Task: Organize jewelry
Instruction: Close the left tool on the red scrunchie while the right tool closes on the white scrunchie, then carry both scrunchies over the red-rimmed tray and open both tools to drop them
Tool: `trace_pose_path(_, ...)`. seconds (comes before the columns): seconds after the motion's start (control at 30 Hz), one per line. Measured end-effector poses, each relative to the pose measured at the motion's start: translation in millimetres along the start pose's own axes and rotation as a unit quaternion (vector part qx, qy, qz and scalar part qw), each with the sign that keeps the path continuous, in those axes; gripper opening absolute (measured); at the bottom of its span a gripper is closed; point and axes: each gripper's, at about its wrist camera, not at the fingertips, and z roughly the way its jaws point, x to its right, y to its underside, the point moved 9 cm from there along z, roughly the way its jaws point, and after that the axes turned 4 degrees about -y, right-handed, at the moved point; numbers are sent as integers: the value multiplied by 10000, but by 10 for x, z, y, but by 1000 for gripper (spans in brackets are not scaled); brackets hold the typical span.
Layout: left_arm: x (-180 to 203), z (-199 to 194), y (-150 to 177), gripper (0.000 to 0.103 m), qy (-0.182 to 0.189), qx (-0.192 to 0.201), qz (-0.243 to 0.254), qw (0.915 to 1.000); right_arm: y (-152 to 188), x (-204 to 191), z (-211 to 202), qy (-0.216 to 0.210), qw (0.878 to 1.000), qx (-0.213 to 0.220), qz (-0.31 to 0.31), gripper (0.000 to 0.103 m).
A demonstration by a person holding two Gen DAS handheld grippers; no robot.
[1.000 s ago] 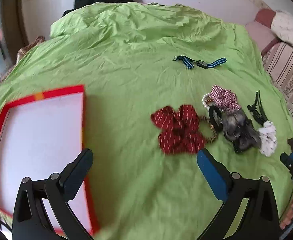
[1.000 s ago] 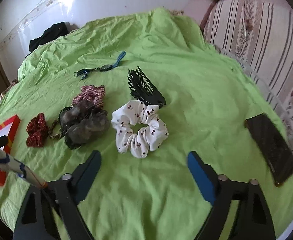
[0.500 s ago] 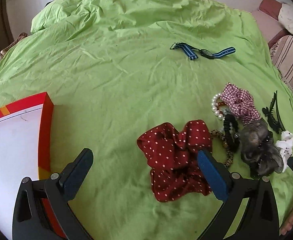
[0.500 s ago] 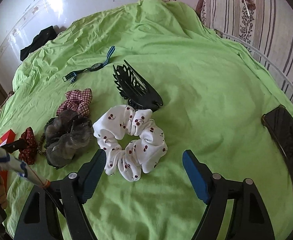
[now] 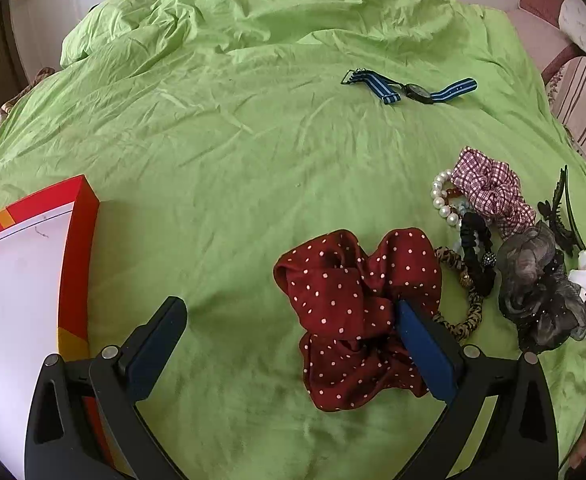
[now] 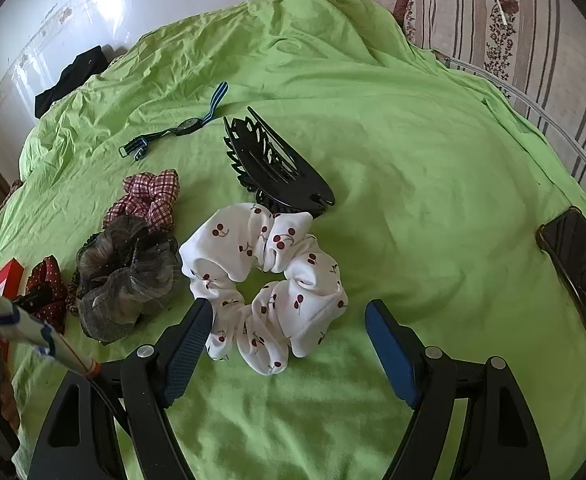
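1. The bed is spread with a wrinkled lime-green sheet (image 5: 221, 140). On it lie soft, gathered hair ties: a dark red scrunchie (image 5: 353, 312) with white dots, a checked scrunchie (image 5: 489, 192), a grey gauzy scrunchie (image 6: 127, 276) and a white cherry-print scrunchie (image 6: 269, 280). A hard black claw clip (image 6: 277, 168) with comb-like teeth touches the white one's far edge.
2. A pearl bracelet (image 5: 441, 196), a leopard-print band (image 5: 463, 316) and a watch (image 5: 413, 90) on a striped fabric strap lie further off. A red-rimmed box (image 5: 77, 256) with a white inside sits at the left, cut off by the frame edge.
3. The small beads beside the pearls are hard to make out. A dark phone (image 6: 585, 280) is cropped at the right edge.
4. The left tool (image 5: 289, 332) is released, jaws spread wide; its right finger overlaps the red scrunchie's right side.
5. The right tool (image 6: 289, 328) is also released; the white scrunchie's near half lies between its fingers.
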Motion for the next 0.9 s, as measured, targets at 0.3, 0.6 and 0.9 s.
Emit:
trace_pose_path(0.3,214,-60,123,11,119,-122,317,9994,25,-23,92,94,9998,-146,-104,29)
trace_pose_path(0.6,168,-844,151,11,292,477,279,9980,78,-254,-302,37,9993,-3,-379,15)
trace_pose_path(0.9,-364,-1757,260,11,105,1197,65,9927,173,-773,-915,-198,9976,228,-627,15)
